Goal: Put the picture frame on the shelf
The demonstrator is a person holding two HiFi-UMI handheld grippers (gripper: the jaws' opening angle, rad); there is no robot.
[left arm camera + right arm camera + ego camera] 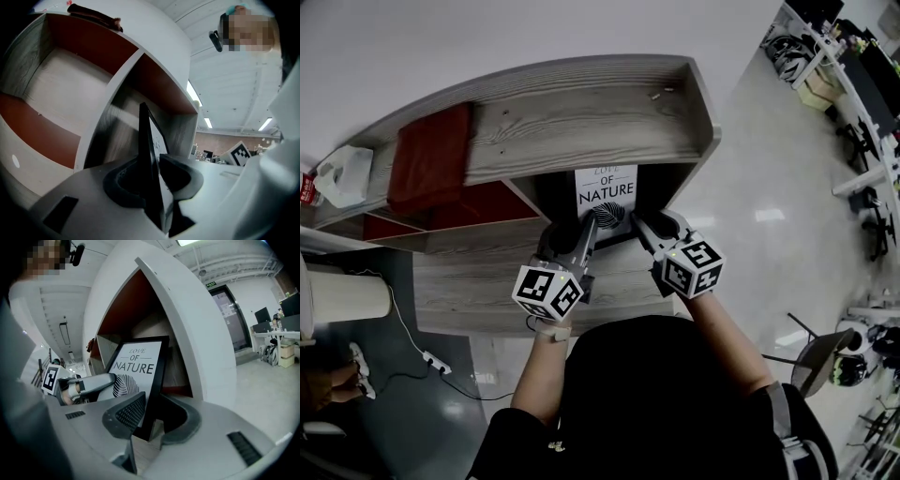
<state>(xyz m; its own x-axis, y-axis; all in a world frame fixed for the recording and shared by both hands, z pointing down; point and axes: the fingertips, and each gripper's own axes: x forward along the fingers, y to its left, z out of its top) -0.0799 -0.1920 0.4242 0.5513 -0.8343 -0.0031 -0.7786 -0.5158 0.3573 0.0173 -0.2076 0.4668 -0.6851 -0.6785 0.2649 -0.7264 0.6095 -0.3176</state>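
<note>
The picture frame (607, 192), black-edged with a white print reading "LOVE OF NATURE", stands leaning back in the right-hand compartment of the grey wooden shelf (581, 122). My left gripper (589, 225) is at its left edge and my right gripper (639, 225) at its right edge. In the left gripper view the frame (149, 140) shows edge-on between the jaws of the left gripper (152, 168), which stand close about it and open. In the right gripper view the frame (136, 366) sits between the jaws of the right gripper (152, 413). The front pad is near the glass, with a gap behind.
A red cloth (431, 155) lies on the shelf top, with a white pack (342, 173) at its far left. A white cylinder (342, 295) and a power strip (436, 361) are on the floor at left. Desks and chairs (853, 84) stand at right.
</note>
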